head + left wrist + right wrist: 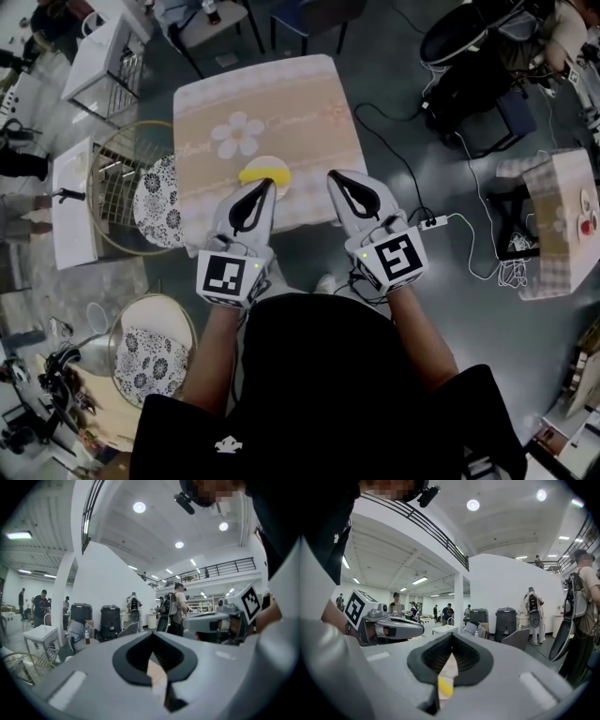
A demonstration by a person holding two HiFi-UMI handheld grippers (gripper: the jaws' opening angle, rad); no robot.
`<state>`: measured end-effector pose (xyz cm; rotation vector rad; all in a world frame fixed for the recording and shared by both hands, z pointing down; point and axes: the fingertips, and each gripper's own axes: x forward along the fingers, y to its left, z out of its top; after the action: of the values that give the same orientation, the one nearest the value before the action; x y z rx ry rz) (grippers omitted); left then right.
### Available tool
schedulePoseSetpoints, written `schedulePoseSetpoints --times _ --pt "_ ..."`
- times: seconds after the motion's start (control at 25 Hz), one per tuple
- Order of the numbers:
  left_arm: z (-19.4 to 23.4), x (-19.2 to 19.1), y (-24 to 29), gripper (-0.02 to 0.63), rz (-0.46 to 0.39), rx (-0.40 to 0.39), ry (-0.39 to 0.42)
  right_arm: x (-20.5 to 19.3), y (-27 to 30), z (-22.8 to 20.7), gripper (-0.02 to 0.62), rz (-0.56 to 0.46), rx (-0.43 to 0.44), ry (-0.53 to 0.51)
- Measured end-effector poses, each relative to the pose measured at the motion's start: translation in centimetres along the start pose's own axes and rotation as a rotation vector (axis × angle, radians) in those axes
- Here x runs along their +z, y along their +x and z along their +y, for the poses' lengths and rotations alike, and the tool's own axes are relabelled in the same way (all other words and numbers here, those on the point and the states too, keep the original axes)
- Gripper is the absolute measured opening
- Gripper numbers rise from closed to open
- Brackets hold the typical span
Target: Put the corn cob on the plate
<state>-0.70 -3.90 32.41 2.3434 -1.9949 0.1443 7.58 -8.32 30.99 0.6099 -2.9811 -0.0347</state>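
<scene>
A yellow corn cob [262, 172] lies near the front edge of a small table [300, 103] covered with a beige flowered cloth. It rests on a pale round plate [280, 189] that my left gripper partly hides. My left gripper [269, 185] hovers with its tips just over the cob and its jaws shut, nothing between them. Beside it, my right gripper [330, 175] is also shut and empty, a little right of the cob. In the right gripper view the corn cob [444, 686] shows as a yellow spot through the slit below the closed jaws.
Two round wire chairs with patterned cushions [156, 201] [150, 352] stand left of the table. White side tables [73, 202] sit further left. Cables and a power strip [433, 223] lie on the floor to the right, near another clothed table [562, 220]. People stand in the background.
</scene>
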Motion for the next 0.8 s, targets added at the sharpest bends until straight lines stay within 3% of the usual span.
schedulePoseSetpoints --times 0.52,0.8 --pt "-5.2 -0.6 -3.8 0.008 0.042 0.116 0.013 0.5 -4.6 2.3 0.002 -0.066 0.107 0.014" --pt "-7.0 0.1 -5.7 0.009 0.023 0.15 0.051 0.5 -5.9 3.8 0.002 -0.08 0.159 -0.013"
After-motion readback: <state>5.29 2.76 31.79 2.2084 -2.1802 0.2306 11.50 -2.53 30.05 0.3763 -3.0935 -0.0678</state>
